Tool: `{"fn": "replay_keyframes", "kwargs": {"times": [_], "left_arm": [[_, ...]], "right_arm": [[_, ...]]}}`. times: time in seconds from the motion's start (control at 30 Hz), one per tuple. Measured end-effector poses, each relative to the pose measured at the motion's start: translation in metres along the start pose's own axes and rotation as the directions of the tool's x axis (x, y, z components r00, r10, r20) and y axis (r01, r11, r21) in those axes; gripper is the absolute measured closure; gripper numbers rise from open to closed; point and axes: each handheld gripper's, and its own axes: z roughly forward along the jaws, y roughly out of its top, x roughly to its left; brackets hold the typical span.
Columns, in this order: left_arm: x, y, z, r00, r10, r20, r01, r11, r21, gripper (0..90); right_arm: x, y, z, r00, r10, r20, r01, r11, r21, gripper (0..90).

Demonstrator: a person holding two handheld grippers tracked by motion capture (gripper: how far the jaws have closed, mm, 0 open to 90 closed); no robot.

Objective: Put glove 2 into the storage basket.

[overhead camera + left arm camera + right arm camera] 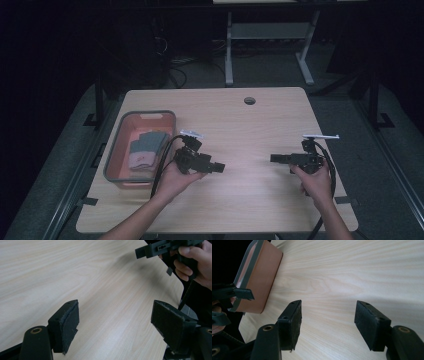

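Basket [114, 165] contents dim, perhaps cloths.

No text, label or number is legible — anywhere.

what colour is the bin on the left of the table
Salmon pink with a grey rim; the bin shows best in the high view.

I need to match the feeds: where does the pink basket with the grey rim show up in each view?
High view: the basket sits at the table's left edge, beside the left hand-held gripper.
Left gripper view: bare tabletop and the right hand-held gripper at upper right.
Right gripper view: the basket is at upper left.
Shared landmark: the pale wood-grain tabletop.
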Motion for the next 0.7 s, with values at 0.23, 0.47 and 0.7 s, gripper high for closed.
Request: {"fn": "replay_keyframes", "kwargs": {"times": [0.23, 0.47, 0.7], "left_arm": [[-0.005, -0.009, 0.01, 0.9998, 0.012, 0.017, -0.012, 0.9998, 0.014, 22.7], [-0.003, -0.023, 0.015, 0.9997, 0.005, 0.022, -0.005, 0.9998, 0.018, 22.6], [-0.008, -0.034, 0.018, 0.999, 0.018, 0.04, -0.019, 0.9998, 0.003, 22.6]], "right_arm": [[-0.008, -0.012, -0.001, 1.0, 0.006, -0.004, -0.006, 1.0, 0.002, 38.3], [-0.006, -0.021, -0.003, 0.9998, -0.02, -0.007, 0.02, 1.0, 0.014, 38.3], [-0.005, -0.034, -0.006, 0.9993, -0.033, -0.019, 0.033, 0.999, 0.009, 37.9]]}}
